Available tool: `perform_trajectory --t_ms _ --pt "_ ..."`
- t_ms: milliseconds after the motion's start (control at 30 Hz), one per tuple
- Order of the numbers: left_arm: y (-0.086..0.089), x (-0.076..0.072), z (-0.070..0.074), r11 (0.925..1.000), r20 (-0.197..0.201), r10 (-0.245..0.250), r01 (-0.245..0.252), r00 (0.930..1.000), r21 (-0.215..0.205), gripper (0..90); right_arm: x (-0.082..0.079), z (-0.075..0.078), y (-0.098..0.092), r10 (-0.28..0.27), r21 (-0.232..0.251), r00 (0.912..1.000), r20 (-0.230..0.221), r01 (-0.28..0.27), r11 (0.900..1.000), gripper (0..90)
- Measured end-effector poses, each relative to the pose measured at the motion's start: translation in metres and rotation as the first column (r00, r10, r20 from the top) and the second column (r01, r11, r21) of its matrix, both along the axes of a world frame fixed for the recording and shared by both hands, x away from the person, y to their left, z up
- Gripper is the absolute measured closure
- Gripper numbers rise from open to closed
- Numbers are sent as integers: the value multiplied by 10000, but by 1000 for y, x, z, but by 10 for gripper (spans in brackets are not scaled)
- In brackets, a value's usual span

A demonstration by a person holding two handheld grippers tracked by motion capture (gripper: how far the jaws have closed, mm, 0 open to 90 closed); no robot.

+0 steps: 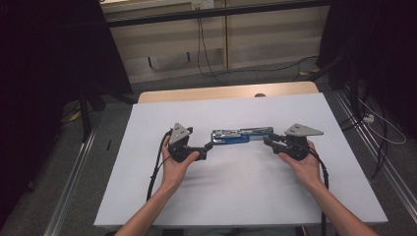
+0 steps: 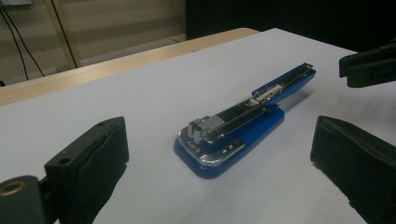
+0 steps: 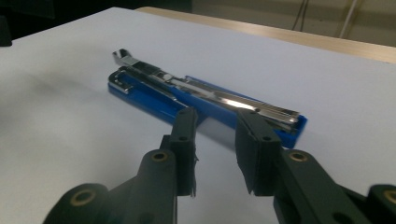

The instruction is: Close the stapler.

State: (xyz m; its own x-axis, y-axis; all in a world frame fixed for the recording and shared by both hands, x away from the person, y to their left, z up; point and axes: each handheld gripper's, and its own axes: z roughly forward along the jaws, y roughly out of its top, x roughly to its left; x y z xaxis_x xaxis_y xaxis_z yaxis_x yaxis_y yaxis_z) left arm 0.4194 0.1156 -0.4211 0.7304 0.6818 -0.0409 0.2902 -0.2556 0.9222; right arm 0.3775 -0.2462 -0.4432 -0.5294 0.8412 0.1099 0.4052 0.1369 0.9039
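A blue stapler (image 1: 241,135) with its chrome top swung open lies flat on the white table (image 1: 236,196), running left to right. My left gripper (image 1: 210,146) is at its left end, jaws spread wide. In the left gripper view the stapler (image 2: 233,126) lies between and just beyond the open left gripper (image 2: 219,125), apart from both pads. My right gripper (image 1: 268,140) is at the stapler's right end. In the right gripper view the right gripper (image 3: 215,114) has a narrow gap between its jaws, just short of the stapler (image 3: 205,95), with nothing held.
The table's far wooden edge (image 1: 221,92) runs behind the white surface. Cables (image 1: 206,59) hang on the back wall and trail on the floor at right. Dark curtains flank both sides. The right gripper's jaw (image 2: 369,67) shows at the left gripper view's upper right.
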Motion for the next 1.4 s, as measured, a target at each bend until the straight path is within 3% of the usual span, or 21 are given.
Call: perform_trajectory --t_ms 200,333,433,500,633,800,933,1000,1200,1300,1400 --pt "-6 12 3 9999 -81 129 -130 9999 -74 53 0 0 -5 -224 103 9997 121 222 9997 872" --pt "-10 18 1 9998 -125 216 -216 9997 35 52 1 0 -7 -194 -138 9996 184 196 9997 900" --pt "-11 20 -3 9985 -219 425 -417 9989 345 41 1 -1 -8 -155 -262 9997 164 159 9995 900" --pt "-11 21 -8 9963 -401 533 -504 9978 697 39 2 -2 -8 -81 -330 9999 103 85 9994 900" --pt "-9 23 -16 9942 -780 776 -713 9939 809 50 3 -5 -7 -35 -490 10000 -93 30 9988 900" --pt "-11 23 -18 9961 -978 633 -568 9932 675 236 3 -6 -6 -26 -382 9998 -179 19 9993 900" --pt "-15 22 -19 9969 -1073 263 -181 9939 765 349 4 -7 -7 -55 -326 9996 -278 46 9995 900" --pt "-19 20 -20 9948 -951 125 -27 9954 1019 421 5 -10 -6 -66 -296 9991 -426 53 9995 900" --pt "-22 19 -21 9959 -1273 -86 200 9918 881 606 5 -11 -1 110 -377 9987 -492 -129 9992 900" --pt "-22 19 -23 9967 -1739 -139 275 9847 758 709 5 -11 -1 120 -395 9985 -529 -141 9991 900" --pt "-24 18 -23 9948 -1673 -343 497 9853 886 815 6 -12 -3 22 -494 9983 -579 -51 9988 900"
